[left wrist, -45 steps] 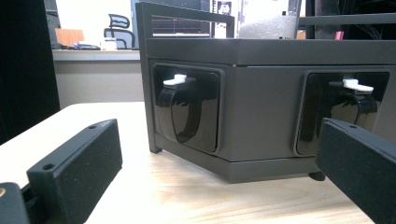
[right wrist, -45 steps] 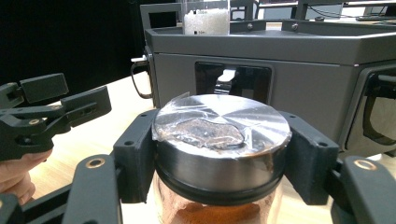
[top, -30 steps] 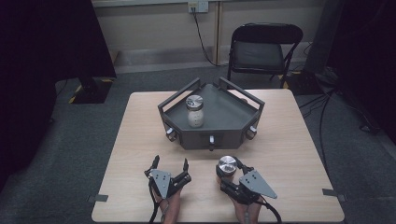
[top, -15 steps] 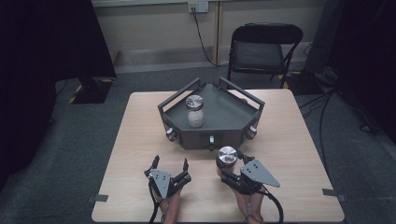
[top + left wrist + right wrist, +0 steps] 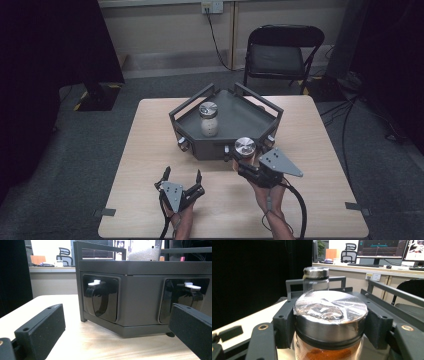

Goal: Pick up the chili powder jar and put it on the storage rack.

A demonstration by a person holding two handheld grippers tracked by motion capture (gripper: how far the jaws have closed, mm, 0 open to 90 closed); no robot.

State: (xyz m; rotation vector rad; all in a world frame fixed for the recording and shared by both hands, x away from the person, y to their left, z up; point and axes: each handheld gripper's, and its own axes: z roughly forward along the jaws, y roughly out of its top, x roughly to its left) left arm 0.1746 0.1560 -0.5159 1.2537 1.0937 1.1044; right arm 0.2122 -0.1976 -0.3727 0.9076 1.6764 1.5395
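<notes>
We see a light wooden counter point(image 5: 140, 150) carrying a dark grey tray point(image 5: 240, 120) with raised rails and a faceted front. Inside the tray, towards its left rear, stands a glass jar of pale contents point(image 5: 208, 120) with a shiny metal lid, upright and apart from the tray walls. Our right tool point(image 5: 246, 159) holds a second jar point(image 5: 245, 148) by its neck, the two jaws pressed against opposite sides just under the foil-covered metal lid. In the right gripper view this spice jar point(image 5: 329, 322) sits between the jaws, orange-red powder showing through the glass below the lid, and the pale jar point(image 5: 316, 277) stands farther off within the tray rails. From above, the held jar sits at the tray's front edge, right of centre; we cannot tell whether it touches the tray. Our left tool point(image 5: 181, 177) rests low near the counter's front, well apart from the tray, its jaws spread wide with nothing between them. In the left gripper view the left tool point(image 5: 117, 332) faces the tray's front wall point(image 5: 140, 302), where two recessed panels each hold a black strap with a white clip. A black folding chair point(image 5: 280, 55) stands on the grey carpet beyond the counter.
</notes>
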